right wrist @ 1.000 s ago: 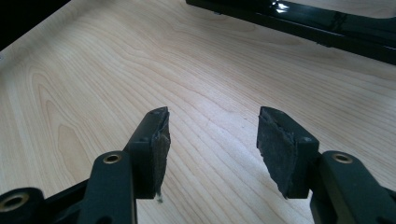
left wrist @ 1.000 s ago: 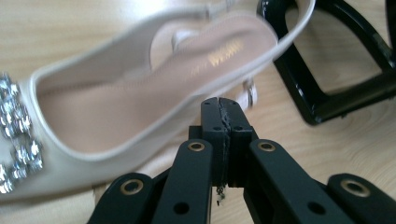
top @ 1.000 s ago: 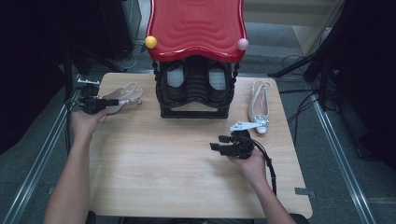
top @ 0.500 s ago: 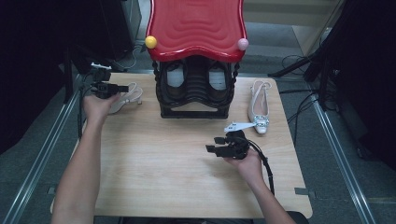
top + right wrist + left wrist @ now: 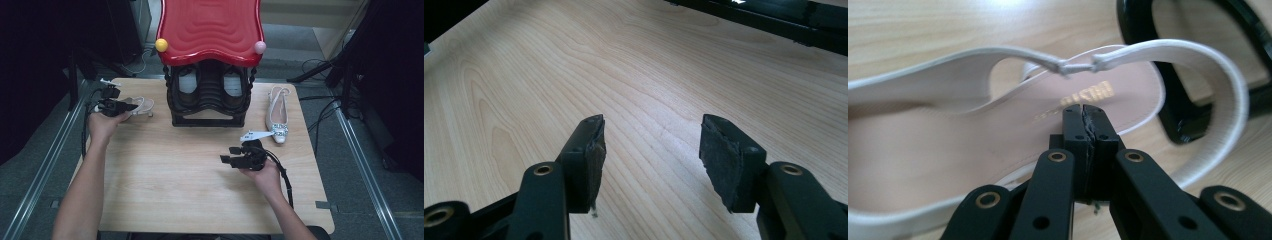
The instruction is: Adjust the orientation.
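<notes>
A pale slingback heeled shoe (image 5: 143,105) lies on its side at the table's far left. My left gripper (image 5: 131,106) points right at it, jaws pressed together. In the left gripper view the shut tips (image 5: 1083,112) hover over the shoe's insole (image 5: 948,150), just under the knotted heel strap (image 5: 1068,67); nothing shows between the pads. A matching shoe (image 5: 277,117) with a jewelled toe lies at the far right. My right gripper (image 5: 225,161) rests open near the table's middle right, and in the right gripper view (image 5: 651,145) bare wood lies between its jaws.
A black shoe rack (image 5: 207,102) with a red wavy top (image 5: 210,30) stands at the table's far middle, with dark shoes inside. Its black foot (image 5: 1188,120) sits just beyond the pale shoe. The wooden table (image 5: 175,190) has metal rails along both sides.
My left hand has shifted right and a little nearer, bringing the shut jaws up to the pale shoe. The shoe has barely moved. The right hand is still.
</notes>
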Demonstrator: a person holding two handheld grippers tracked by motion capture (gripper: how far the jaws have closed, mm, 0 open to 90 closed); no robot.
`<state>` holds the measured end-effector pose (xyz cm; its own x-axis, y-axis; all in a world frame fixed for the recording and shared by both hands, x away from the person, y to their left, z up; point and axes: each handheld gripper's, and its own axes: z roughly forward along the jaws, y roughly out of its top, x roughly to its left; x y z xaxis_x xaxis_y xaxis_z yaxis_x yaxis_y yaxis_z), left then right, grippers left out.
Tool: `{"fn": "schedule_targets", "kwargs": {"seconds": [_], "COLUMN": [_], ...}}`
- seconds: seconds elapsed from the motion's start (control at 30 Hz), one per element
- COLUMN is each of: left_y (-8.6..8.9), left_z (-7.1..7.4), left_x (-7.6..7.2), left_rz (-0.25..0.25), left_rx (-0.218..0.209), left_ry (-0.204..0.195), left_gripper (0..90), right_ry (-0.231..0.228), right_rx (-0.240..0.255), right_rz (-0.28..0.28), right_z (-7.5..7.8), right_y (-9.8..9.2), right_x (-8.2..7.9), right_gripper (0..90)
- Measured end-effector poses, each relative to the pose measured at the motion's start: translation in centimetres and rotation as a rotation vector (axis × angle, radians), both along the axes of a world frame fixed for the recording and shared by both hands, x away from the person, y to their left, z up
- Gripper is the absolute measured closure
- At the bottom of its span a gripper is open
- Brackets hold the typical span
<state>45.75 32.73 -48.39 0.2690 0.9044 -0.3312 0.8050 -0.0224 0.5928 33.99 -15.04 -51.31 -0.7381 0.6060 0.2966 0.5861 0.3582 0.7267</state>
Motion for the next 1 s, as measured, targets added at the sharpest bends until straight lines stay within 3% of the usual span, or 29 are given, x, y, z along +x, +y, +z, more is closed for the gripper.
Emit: {"fn": "schedule_targets", "kwargs": {"seconds": [0.5,0.73,0.8,0.83,0.9,1.0], "left_y": [0.8,1.9,2.3,2.7,3.1,3.5], "left_z": [0.0,-0.1,-0.2,-0.2,-0.1,0.1], "left_x": [-1.9,-2.5,-2.6,-2.7,-2.7,-2.8], "left_rz": [-0.012,0.012,0.035,0.053,0.047,0.064], "left_rx": [0.053,0.078,0.097,0.126,0.14,0.14], "left_ry": [0.03,0.04,0.043,0.04,0.046,0.035], "left_gripper": [89.6,89.7,89.6,89.6,89.5,88.0], "right_ry": [0.006,0.005,0.006,0.005,0.006,0.004], "right_rx": [0.029,0.03,0.028,0.026,0.025,0.025], "right_rz": [0.03,0.046,0.055,0.056,0.057,0.055], "right_z": [0.3,0.3,0.3,0.3,0.3,0.3], "right_y": [1.2,1.8,2.0,2.0,2.1,2.0], "right_x": [0.8,1.2,1.2,1.2,1.2,1.2], "right_gripper": [44.7,44.7,44.7,44.7,44.7,44.7]}}
